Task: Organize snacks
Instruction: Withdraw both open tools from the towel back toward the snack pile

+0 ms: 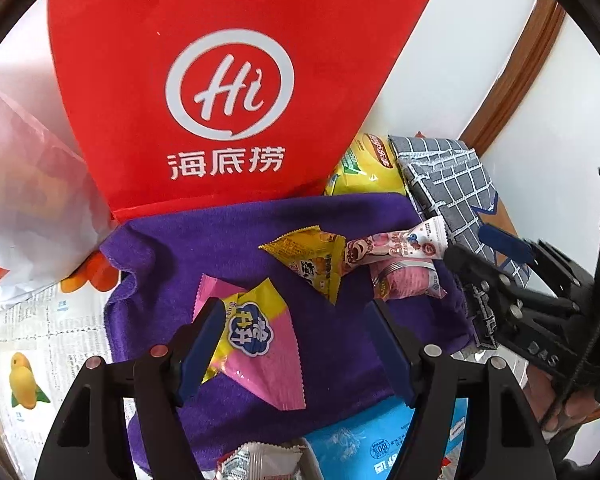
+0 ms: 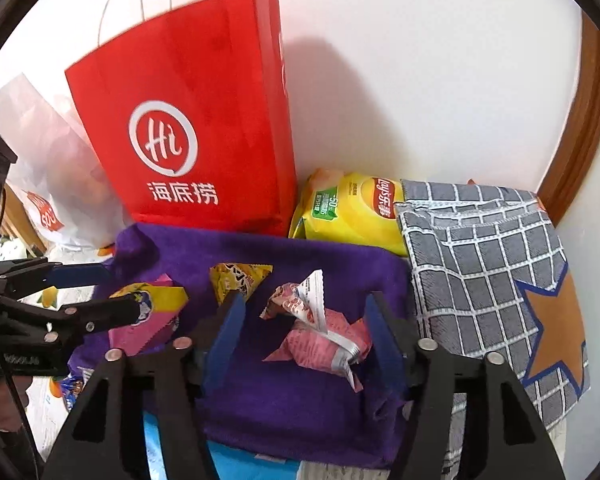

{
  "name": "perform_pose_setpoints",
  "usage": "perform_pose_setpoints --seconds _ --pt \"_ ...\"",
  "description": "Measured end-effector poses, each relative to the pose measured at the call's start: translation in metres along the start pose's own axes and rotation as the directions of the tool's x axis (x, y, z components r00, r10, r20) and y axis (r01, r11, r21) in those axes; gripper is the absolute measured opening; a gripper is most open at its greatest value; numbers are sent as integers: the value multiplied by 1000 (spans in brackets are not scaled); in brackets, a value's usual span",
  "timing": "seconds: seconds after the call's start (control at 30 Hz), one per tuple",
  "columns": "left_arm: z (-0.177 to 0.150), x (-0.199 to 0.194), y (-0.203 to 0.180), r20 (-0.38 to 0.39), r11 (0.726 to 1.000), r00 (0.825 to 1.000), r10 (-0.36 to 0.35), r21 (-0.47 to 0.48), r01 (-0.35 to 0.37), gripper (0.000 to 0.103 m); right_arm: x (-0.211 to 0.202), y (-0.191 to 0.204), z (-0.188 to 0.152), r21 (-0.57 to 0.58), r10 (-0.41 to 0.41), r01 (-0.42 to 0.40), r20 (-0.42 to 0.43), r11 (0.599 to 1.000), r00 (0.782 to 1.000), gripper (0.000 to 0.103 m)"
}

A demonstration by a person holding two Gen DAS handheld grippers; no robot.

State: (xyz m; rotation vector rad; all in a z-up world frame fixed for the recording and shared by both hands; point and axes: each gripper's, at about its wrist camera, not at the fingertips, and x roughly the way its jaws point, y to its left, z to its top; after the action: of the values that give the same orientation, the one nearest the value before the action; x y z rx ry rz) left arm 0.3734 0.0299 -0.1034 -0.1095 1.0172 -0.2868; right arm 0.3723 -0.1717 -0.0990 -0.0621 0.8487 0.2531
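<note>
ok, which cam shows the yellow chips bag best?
Right wrist: the yellow chips bag shows most of its front and logo, beside the red paper bag. Left wrist catches only a sliver between that bag and the checked cloth.

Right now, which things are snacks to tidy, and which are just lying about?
Snacks to tidy: pink-yellow packet, yellow triangle packet, pink wrapped snacks, chips bag.

Just lying about: red paper bag, purple towel, grey checked cloth, white plastic bag.

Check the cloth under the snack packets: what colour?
Purple cloth, plain, no pattern; clearest in the right wrist view.
</note>
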Motion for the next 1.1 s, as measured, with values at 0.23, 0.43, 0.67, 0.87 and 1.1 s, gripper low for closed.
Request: perform_pose_setpoints --seconds 0.23,0.43,0.67,0.87,1.1 --pt "-1 -27 -15 59 999 998 18 31 -20 71 -27 1 -18 20 -8 8 -12 1000 1000 67" --pt "-15 -55 -29 87 998 996 29 57 -34 71 -62 1 -39 46 -28 27 21 999 999 67" --pt "-49 -86 -28 105 997 992 65 25 -68 71 -85 0 -63 106 -33 32 1 994 999 67" --pt "-84 -104 -28 104 995 990 100 14 -102 71 -107 12 -86 76 -34 33 7 997 999 67" --pt "-122 -112 -17 91 988 984 154 -40 -151 71 -117 20 -117 64 -11 12 -10 998 1000 67"
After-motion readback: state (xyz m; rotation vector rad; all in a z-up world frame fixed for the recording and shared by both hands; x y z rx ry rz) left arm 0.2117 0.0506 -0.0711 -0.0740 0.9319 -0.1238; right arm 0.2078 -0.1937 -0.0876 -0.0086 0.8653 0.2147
